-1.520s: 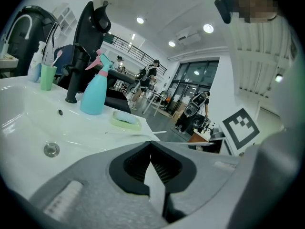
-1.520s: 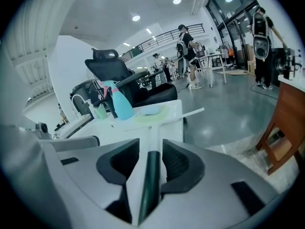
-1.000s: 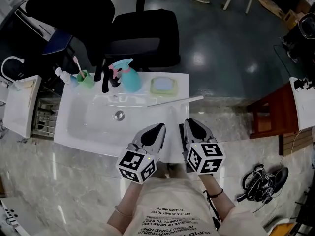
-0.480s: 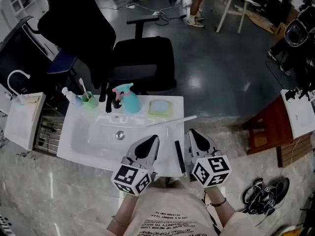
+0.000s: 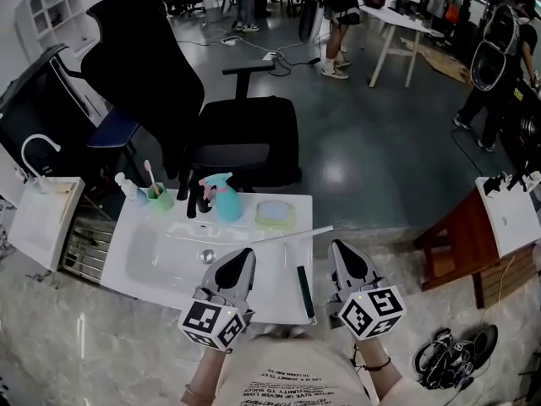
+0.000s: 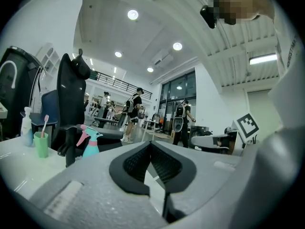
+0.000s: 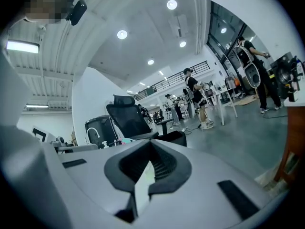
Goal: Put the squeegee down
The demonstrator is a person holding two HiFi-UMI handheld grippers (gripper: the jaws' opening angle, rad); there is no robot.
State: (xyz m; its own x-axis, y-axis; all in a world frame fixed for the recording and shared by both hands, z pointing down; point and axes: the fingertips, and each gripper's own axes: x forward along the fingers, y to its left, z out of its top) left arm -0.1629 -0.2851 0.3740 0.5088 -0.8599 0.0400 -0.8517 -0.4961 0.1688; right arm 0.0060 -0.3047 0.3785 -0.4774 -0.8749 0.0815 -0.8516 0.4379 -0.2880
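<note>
Since the long, narrow dark squeegee [image 5: 302, 290] lies on the white sink counter [image 5: 275, 299] between the grey left gripper [image 5: 243, 257] and right gripper [image 5: 341, 251], at the latter's nine o'clock, both, closed and empty, should withdraw without nudging it.

In front of you a white sink unit [image 5: 169, 259] carries, along its far edge, a small white bottle [image 5: 128, 189], a green cup [image 5: 158, 197] with a toothbrush in it, a black faucet [image 5: 193, 200], a teal spray bottle [image 5: 221, 197] and a pale green sponge [image 5: 275, 214]. Behind it stands a black office chair [image 5: 245, 134], and to your right a red-brown wooden stand [image 5: 461, 244]
</note>
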